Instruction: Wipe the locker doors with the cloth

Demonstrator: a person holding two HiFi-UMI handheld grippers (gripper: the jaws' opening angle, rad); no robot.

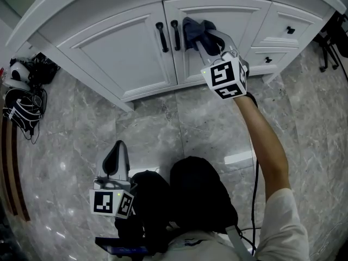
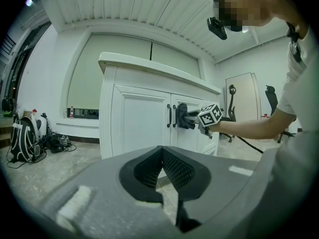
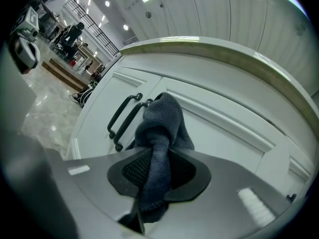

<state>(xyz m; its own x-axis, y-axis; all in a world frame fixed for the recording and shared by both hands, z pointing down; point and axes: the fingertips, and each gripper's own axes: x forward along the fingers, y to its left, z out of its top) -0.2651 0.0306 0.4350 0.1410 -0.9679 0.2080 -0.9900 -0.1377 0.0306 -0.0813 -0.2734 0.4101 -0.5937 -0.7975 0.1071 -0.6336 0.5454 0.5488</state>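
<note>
Right tool (image 3: 158, 171): you are clenching it on the dark grey cloth (image 3: 163, 126).
Cloth: you are pressing it against the right locker door (image 1: 231, 15), just beside the black handles (image 1: 175, 35).
Left tool (image 2: 162, 169): you are holding it clenched, empty, well apart from the doors.
</note>
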